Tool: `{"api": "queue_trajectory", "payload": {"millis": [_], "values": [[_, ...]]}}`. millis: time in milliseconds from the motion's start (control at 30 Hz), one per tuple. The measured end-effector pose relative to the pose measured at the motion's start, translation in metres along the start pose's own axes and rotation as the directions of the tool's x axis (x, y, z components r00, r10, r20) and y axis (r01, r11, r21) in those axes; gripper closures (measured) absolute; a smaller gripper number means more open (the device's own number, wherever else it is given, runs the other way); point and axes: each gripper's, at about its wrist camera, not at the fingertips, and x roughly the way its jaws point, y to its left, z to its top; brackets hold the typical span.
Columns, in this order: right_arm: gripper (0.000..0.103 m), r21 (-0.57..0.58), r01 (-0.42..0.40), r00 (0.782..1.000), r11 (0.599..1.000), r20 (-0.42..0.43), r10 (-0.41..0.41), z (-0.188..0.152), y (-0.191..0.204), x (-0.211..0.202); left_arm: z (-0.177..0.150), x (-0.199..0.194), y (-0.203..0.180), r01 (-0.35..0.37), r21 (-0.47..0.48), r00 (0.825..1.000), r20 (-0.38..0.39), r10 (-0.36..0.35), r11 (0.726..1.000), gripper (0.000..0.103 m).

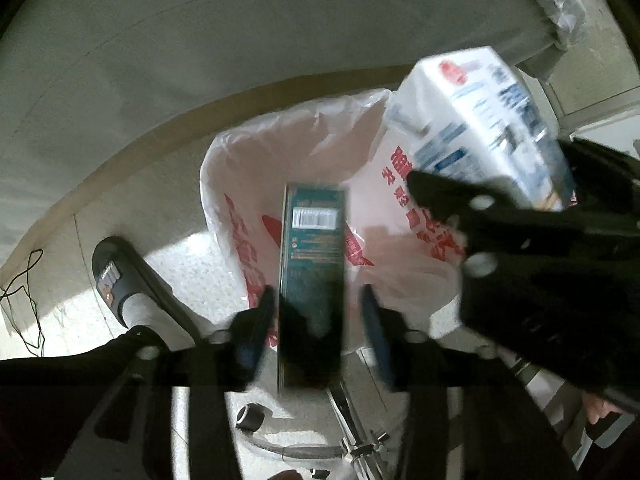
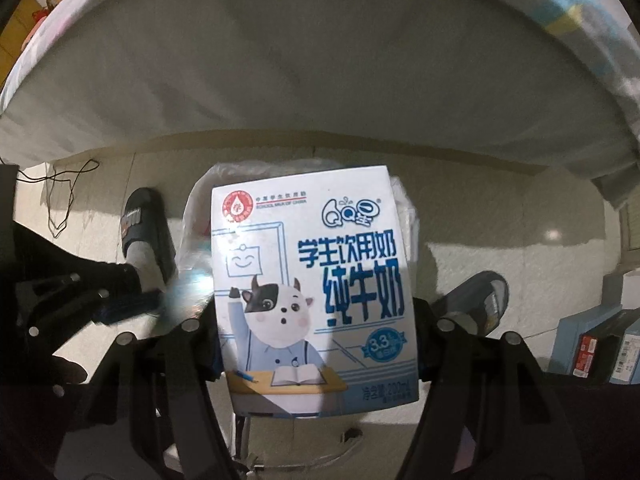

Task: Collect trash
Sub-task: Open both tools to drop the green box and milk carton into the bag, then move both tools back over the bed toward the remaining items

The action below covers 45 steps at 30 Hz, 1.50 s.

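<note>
Though parted and pressing on nothing, fingers of the left gripper (image 1: 317,300) on either side of a long dark teal cardboard box (image 1: 312,240), with a clear gap at one pad. Box blurred, upright, right above the mouth of a thin white plastic bag with red print (image 1: 248,168), so probably on its way down into it. Fingers of the right gripper (image 2: 316,320) clenched on a white and blue milk carton with a cartoon cow (image 2: 312,280), pads against its two narrow sides, also over the bag.

Judging by look: both light and fairly stiff, but easy to crush if empty. Best to take the carton low on the narrow sides, as now, and not squeeze hard. Smooth coated faces, likely a bit slippery. Bag soft and floppy, so aim for the middle of the opening.

Further out: a dark slipper with a grey sock (image 1: 120,276) just beside the bag, a thin black cable (image 1: 24,292) on the pale floor.

Hard to tell: the bottom of the bag and anything in it, hidden behind the box and carton. Impossible to say whether the carton is full.
</note>
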Motion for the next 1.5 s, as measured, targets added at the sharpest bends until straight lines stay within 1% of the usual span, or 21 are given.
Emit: {"api": "queue_trajectory", "payload": {"millis": [33, 67, 100, 133, 167, 233, 400, 600, 633, 667, 733, 833, 900, 933, 1000, 1133, 1233, 1267, 1367, 1500], "values": [[0.037, 0.001, 0.001, 1.000, 1.000, -0.005, -0.001, -0.001, 0.000, 0.002, 0.000, -0.001, 0.000, 0.006, -0.001, 1.000, 0.002, -0.006, 1.000, 0.033], [0.030, 0.003, 0.003, 1.000, 1.000, -0.015, -0.003, -0.001, -0.001, 0.004, 0.000, -0.001, -0.001, 0.011, -0.001, 1.000, 0.003, -0.011, 1.000, 0.025], [0.025, 0.006, 0.001, 1.000, 1.000, -0.020, -0.001, -0.002, -0.002, 0.005, -0.001, 0.000, -0.002, 0.013, -0.001, 1.000, 0.001, -0.013, 1.000, 0.023], [0.017, 0.008, -0.006, 1.000, 1.000, -0.022, 0.007, -0.003, -0.003, 0.006, -0.001, -0.001, -0.002, 0.011, -0.002, 1.000, 0.000, -0.011, 1.000, 0.017], [0.014, 0.013, -0.014, 1.000, 1.000, -0.018, 0.014, -0.002, -0.004, 0.005, -0.001, -0.001, -0.002, 0.010, -0.005, 1.000, 0.002, -0.010, 1.000, 0.015], [0.014, 0.022, -0.009, 1.000, 1.000, -0.007, 0.009, -0.003, -0.006, 0.003, 0.000, -0.002, -0.002, 0.013, -0.014, 1.000, 0.006, -0.013, 1.000, 0.015], [0.012, 0.091, -0.004, 1.000, 0.996, 0.018, 0.003, -0.005, -0.015, 0.000, -0.001, -0.002, 0.010, 0.015, -0.050, 1.000, 0.018, -0.014, 0.999, 0.015], [0.012, 0.130, -0.024, 0.999, 0.991, 0.040, 0.019, -0.005, -0.024, -0.005, -0.001, -0.004, 0.014, 0.006, -0.057, 0.999, 0.037, -0.004, 0.998, 0.014], [0.012, 0.131, -0.029, 0.999, 0.991, 0.048, 0.023, -0.005, -0.024, -0.007, -0.001, -0.005, 0.015, 0.004, -0.058, 0.999, 0.043, -0.002, 0.998, 0.011], [0.012, 0.133, -0.033, 0.998, 0.991, 0.063, 0.025, -0.005, -0.024, -0.011, -0.001, -0.007, 0.016, 0.000, -0.059, 0.999, 0.051, 0.004, 0.998, 0.009], [0.012, 0.146, -0.043, 0.994, 0.988, 0.102, 0.028, -0.006, -0.026, -0.019, -0.001, -0.014, 0.017, -0.010, -0.065, 0.997, 0.080, 0.015, 0.998, 0.009], [0.011, 0.197, -0.078, 0.986, 0.977, 0.157, 0.047, -0.007, -0.035, -0.033, -0.002, -0.025, 0.019, -0.011, -0.078, 0.994, 0.111, 0.019, 0.997, 0.008], [0.010, 0.230, -0.116, 0.980, 0.966, 0.186, 0.073, -0.008, -0.042, -0.042, -0.003, -0.032, 0.023, -0.017, -0.101, 0.991, 0.131, 0.030, 0.995, 0.008], [0.006, 0.240, -0.124, 0.977, 0.963, 0.197, 0.077, -0.009, -0.043, -0.046, -0.003, -0.035, 0.025, -0.017, -0.113, 0.990, 0.139, 0.033, 0.994, 0.008], [0.006, 0.257, -0.141, 0.971, 0.956, 0.223, 0.083, -0.011, -0.047, -0.055, -0.003, -0.043, 0.031, -0.012, -0.143, 0.986, 0.162, 0.036, 0.990, 0.008], [0.007, 0.270, -0.182, 0.961, 0.945, 0.253, 0.113, -0.015, -0.050, -0.068, -0.004, -0.064, 0.045, 0.037, -0.201, 0.974, 0.226, 0.010, 0.979, 0.008], [0.006, 0.256, -0.181, 0.958, 0.950, 0.263, 0.112, -0.016, -0.048, -0.080, -0.005, -0.078, 0.050, 0.032, -0.223, 0.959, 0.281, 0.033, 0.974, 0.008], [0.006, 0.252, -0.182, 0.957, 0.950, 0.269, 0.112, -0.016, -0.047, -0.084, -0.005, -0.084, 0.053, 0.043, -0.233, 0.954, 0.297, 0.029, 0.972, 0.008], [0.006, 0.250, -0.193, 0.947, 0.949, 0.301, 0.114, -0.014, -0.047, -0.101, -0.003, -0.095, 0.059, 0.047, -0.257, 0.946, 0.322, 0.039, 0.965, 0.008], [0.006, 0.242, -0.200, 0.932, 0.949, 0.346, 0.109, -0.009, -0.045, -0.124, 0.000, -0.117, 0.066, 0.038, -0.265, 0.923, 0.378, 0.068, 0.964, 0.008]]}}
